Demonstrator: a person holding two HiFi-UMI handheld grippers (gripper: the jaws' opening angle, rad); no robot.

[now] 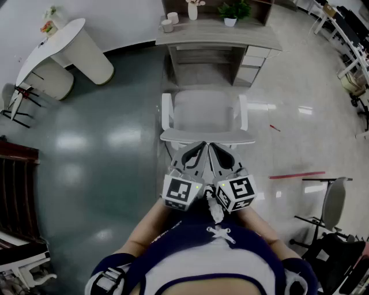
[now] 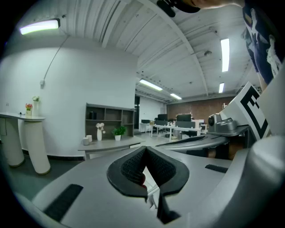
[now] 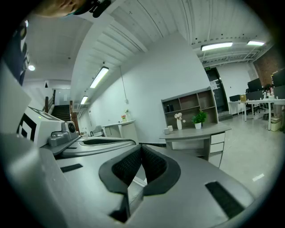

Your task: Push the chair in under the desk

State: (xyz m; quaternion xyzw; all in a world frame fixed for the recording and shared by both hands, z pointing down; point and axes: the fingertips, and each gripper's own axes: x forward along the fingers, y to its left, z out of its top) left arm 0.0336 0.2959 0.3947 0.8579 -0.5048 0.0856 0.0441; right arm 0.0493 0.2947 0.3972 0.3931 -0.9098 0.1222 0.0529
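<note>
The biggest thing I see is the shiny grey floor (image 1: 86,144). It goes all the way to the white wall.

Next is the desk (image 1: 219,31), pushed up to that wall. It is pale wood and has drawers (image 1: 251,63) on its right side. There is an open gap under its top.

The white chair (image 1: 204,112) stands right in front of that gap. It faces the desk, so its back is toward me. It is not under the desk, and its seat and both arms are out on the floor.

Far off to my left is a curvy white table (image 1: 57,40).

Now my two grippers. My left gripper (image 1: 200,146) and my right gripper (image 1: 211,147) are side by side, close together. Both point at the top edge of the chair's back. The tips are right at that edge, but I cannot tell if they touch it. The jaws of both are squeezed tight together, and nothing is in them.

On the desk sit the small things: a green plant (image 1: 232,11) in a white pot, a white vase (image 1: 193,8) with flowers, and two little cups (image 1: 169,22) at the left end
</note>
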